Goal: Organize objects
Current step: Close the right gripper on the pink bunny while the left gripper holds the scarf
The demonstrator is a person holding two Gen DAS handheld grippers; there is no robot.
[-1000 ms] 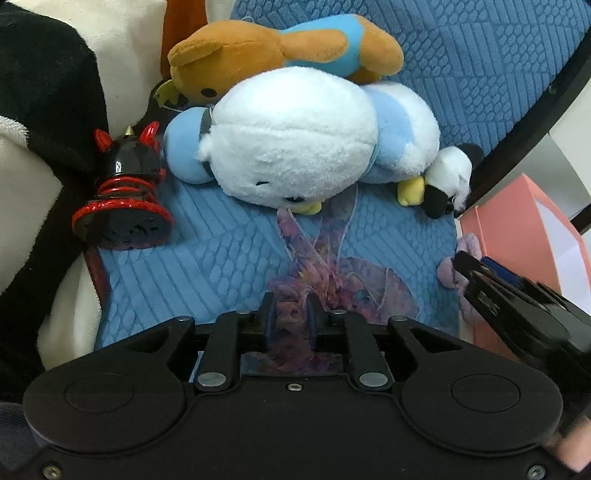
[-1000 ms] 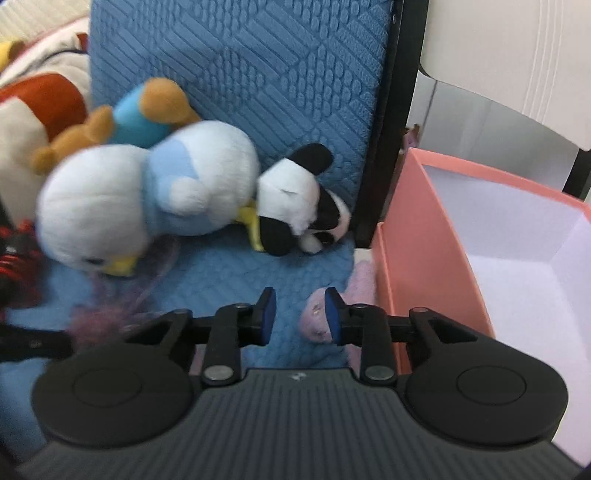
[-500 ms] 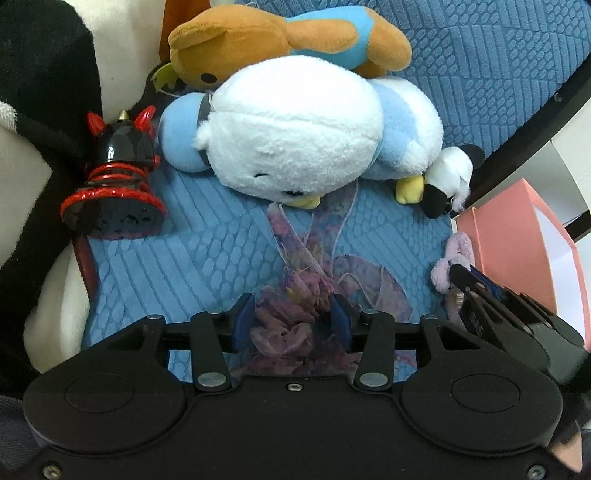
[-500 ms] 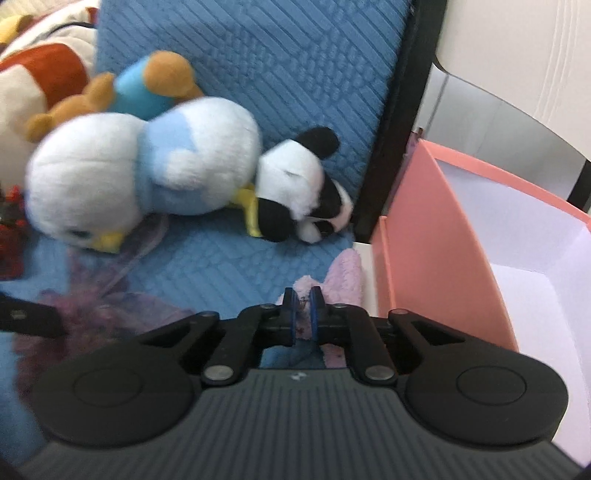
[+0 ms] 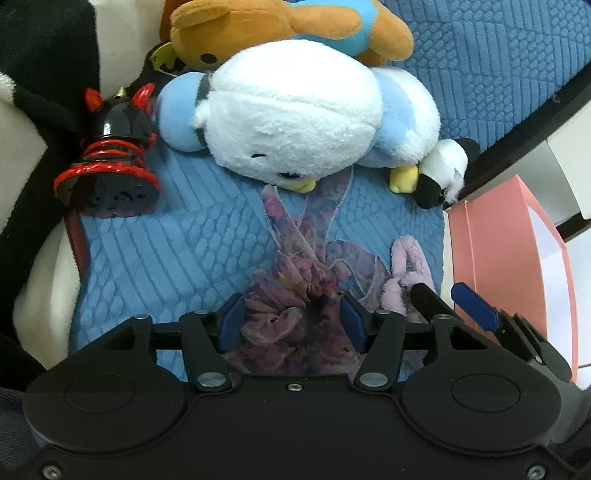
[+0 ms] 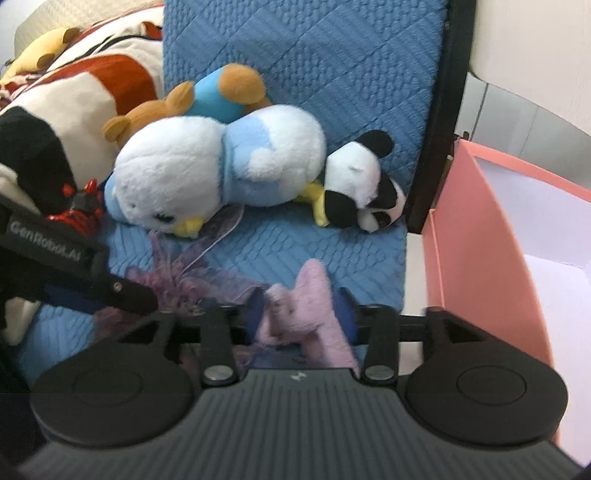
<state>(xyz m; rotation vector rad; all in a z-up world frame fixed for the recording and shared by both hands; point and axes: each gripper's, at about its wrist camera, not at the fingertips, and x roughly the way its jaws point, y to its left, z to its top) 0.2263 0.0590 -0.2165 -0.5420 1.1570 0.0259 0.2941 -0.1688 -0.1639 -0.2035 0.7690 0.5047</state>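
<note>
Lots of colour here: the quilted cushion (image 5: 155,251) is blue with a ribbed geometric pattern, the big penguin plush (image 5: 295,110) is white and pale blue with yellow beak and feet. Bear plush (image 5: 258,22) is tan-orange in a blue shirt, little panda (image 6: 364,188) black and white. Floral purple scrunchie (image 5: 291,299), lilac fuzzy one (image 6: 306,306), salmon-pink box (image 6: 476,258) with white inside, black-and-red devil figure (image 5: 110,162).

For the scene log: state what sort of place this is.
Probably a home bedroom or living corner: plush toys, such as a white and blue penguin, lie on a quilted blue cushion, with a pink storage box alongside.
</note>
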